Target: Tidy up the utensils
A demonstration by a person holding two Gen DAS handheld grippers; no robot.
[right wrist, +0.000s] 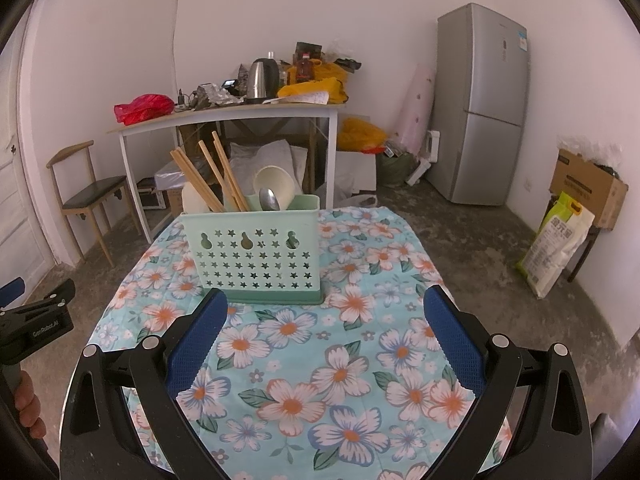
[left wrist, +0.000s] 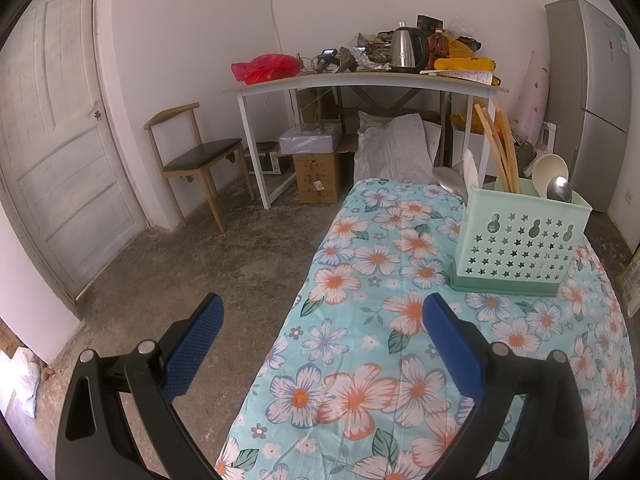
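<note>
A mint-green utensil holder (right wrist: 256,256) with star holes stands on the floral tablecloth (right wrist: 304,380); it also shows in the left wrist view (left wrist: 520,244). It holds wooden chopsticks (right wrist: 216,174), a cream ladle (right wrist: 276,182), a metal spoon (right wrist: 269,199) and a white spoon (right wrist: 192,200). My right gripper (right wrist: 324,312) is open and empty, just in front of the holder. My left gripper (left wrist: 320,320) is open and empty, at the table's left edge, left of the holder. It shows in the right wrist view (right wrist: 36,320) at far left.
A white desk (right wrist: 224,116) with a kettle (right wrist: 262,78) and clutter stands behind the table. A wooden chair (left wrist: 192,160) and a door (left wrist: 60,128) are at the left. A fridge (right wrist: 480,104), a box and a sack (right wrist: 556,244) are at the right.
</note>
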